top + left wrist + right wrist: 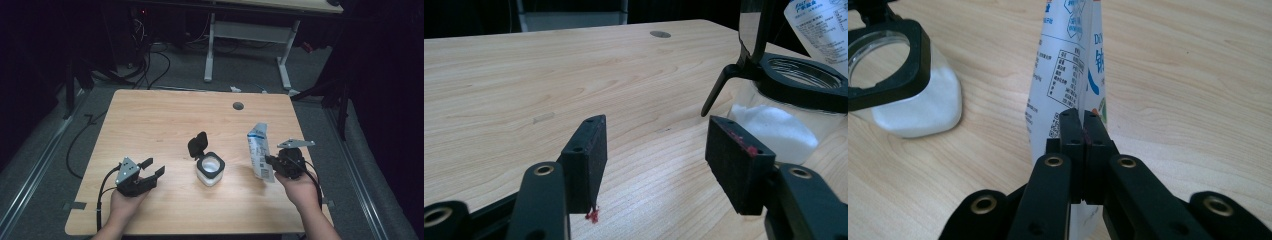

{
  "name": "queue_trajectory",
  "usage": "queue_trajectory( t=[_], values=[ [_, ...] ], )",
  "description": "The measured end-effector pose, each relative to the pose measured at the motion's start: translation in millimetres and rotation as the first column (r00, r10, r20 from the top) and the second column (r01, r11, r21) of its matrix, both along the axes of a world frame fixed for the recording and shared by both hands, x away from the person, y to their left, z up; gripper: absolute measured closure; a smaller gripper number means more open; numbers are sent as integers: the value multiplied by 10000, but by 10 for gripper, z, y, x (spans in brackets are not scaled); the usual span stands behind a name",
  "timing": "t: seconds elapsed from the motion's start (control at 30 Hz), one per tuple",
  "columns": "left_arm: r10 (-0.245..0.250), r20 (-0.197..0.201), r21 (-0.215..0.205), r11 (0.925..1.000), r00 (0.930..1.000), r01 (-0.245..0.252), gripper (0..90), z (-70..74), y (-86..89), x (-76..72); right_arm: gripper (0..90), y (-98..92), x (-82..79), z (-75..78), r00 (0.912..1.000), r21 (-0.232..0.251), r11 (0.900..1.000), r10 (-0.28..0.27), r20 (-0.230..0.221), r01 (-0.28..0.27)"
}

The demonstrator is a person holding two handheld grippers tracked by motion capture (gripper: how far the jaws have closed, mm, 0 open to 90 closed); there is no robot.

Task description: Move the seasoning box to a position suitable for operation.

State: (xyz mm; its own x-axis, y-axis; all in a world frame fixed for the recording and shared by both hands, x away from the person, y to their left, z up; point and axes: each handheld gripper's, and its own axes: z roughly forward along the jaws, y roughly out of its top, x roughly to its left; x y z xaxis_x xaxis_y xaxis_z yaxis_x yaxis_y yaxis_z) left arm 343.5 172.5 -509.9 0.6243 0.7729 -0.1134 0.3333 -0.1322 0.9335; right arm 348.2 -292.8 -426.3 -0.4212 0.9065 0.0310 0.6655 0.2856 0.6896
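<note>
A clear jar [210,170] holding white powder stands at the table's middle, its black flip lid [198,145] raised open behind it. My right gripper [270,161] is shut on the lower edge of an upright white-and-blue printed pouch [259,150], right of the jar. In the right gripper view the jaws [1083,125] pinch the pouch [1068,65] flat, with the jar [913,100] to the left. My left gripper [152,167] rests left of the jar, open. In the left gripper view nothing lies between its pads [656,145]; the jar [784,125] and pouch [819,30] sit to the right.
The wooden table [165,115] has a round cable hole [238,106] near its far edge. Behind it stands another desk's white frame [250,35], with cables on the dark floor. A person's hands hold both grippers near the front edge.
</note>
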Motion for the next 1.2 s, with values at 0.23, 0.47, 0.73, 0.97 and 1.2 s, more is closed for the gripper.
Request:
queue_trajectory(
  t=[0.23, 0.47, 0.73, 0.97, 1.2],
  values=[
    [-10, -1, 41, 10000, 10000, 10, 424, -5, -4, 1, 900, -47, -60, -114, 9977, 574, 9981, -248, 625, 212],
    [-5, -14, 50, 10000, 10000, 5, 424, -5, 7, 4, 900, -47, -126, -227, 9892, 864, 9958, -438, 1399, 318],
    [7, 42, 131, 9999, 10000, -7, 426, -10, 9, 6, 900, -65, -214, -331, 9721, 1302, 9909, -643, 2257, 353],
    [39, 34, 258, 9997, 10000, -40, 426, -19, 2, 5, 900, -58, -288, -427, 9469, 1716, 9841, -981, 3062, 465],
    [34, 27, 274, 9996, 10000, -35, 425, -32, 5, 12, 900, -57, -324, -542, 9174, 2193, 9737, -1417, 3720, 615]
  ],
)
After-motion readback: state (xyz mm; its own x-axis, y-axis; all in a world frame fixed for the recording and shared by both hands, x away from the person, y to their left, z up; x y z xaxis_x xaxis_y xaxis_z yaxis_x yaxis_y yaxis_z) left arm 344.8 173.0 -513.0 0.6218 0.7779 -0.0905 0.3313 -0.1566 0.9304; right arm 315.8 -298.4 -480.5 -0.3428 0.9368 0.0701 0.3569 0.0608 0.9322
